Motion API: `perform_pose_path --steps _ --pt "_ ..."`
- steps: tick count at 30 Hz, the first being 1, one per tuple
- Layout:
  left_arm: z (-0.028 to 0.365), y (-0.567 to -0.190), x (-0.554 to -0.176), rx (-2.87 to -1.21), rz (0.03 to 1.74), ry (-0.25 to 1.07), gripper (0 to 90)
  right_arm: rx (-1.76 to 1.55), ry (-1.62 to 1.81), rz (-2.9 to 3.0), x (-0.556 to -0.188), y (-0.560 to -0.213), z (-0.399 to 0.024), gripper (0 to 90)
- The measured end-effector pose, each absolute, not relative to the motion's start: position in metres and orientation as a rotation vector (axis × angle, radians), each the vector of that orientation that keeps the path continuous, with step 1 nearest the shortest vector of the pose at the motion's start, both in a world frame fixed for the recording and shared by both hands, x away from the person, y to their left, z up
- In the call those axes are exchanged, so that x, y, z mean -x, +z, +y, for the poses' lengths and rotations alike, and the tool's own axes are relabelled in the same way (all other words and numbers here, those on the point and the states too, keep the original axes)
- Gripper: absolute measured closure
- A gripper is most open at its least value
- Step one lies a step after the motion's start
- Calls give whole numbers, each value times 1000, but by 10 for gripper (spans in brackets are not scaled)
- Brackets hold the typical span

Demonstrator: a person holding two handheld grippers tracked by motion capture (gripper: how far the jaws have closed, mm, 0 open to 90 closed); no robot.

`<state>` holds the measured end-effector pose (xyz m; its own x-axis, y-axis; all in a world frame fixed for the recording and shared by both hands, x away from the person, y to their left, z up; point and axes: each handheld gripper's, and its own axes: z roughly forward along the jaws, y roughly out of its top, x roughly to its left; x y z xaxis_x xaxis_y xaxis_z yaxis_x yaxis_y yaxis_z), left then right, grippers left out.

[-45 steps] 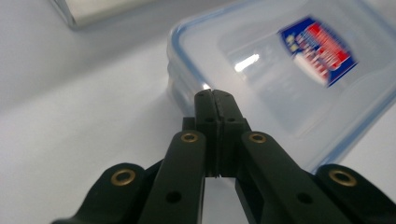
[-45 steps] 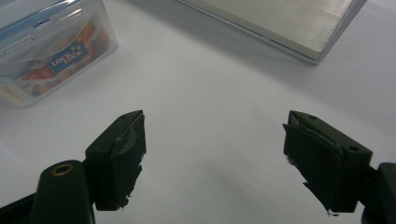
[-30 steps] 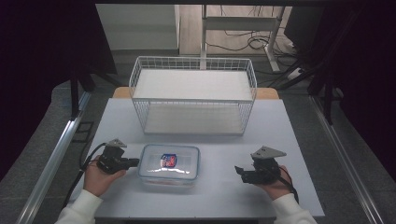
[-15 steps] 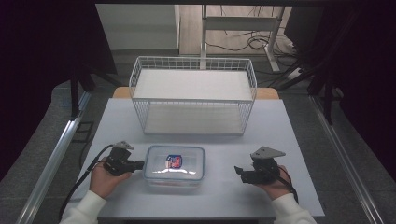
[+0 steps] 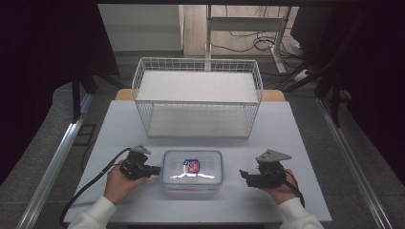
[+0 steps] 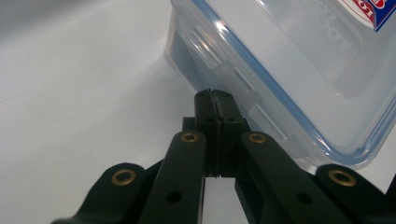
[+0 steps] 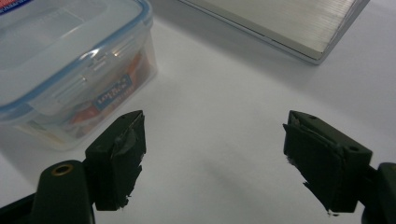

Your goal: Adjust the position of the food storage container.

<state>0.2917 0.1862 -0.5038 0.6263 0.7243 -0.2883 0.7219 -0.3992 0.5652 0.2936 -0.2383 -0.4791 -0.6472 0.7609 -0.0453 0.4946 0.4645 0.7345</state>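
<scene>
The left hand-held gripper [image 5: 154, 170], jaws together, has slid the box [image 5: 192, 171] toward three o'clock, nearer the right hand-held gripper [image 5: 244, 175], whose jaws stand apart.

The table [image 5: 296, 143] is plain white. On it sits a clear plastic box [image 5: 192, 172] with a see-through lid edged by a thin blue seal, and a red, white and blue label on top; orange and red show through its side in the right gripper view. The wire basket [image 5: 197, 98] is white with a pale shelf inside. The left tool [image 5: 154, 170] and right tool [image 5: 244, 177] are black, with brass-coloured rivets, grey top plates and black cables. The sleeves are white.
</scene>
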Motion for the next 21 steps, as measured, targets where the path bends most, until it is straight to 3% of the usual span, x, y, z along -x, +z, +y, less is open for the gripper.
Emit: perform_pose_path --steps 15,21 --pt "181 -504 -292 -2179 1106 3 900 -1064 1014 2341 -294 -479 -239 210" --pt "192 -495 -288 -2153 1110 77 899 -1070 1021 2333 -293 -478 -240 210"
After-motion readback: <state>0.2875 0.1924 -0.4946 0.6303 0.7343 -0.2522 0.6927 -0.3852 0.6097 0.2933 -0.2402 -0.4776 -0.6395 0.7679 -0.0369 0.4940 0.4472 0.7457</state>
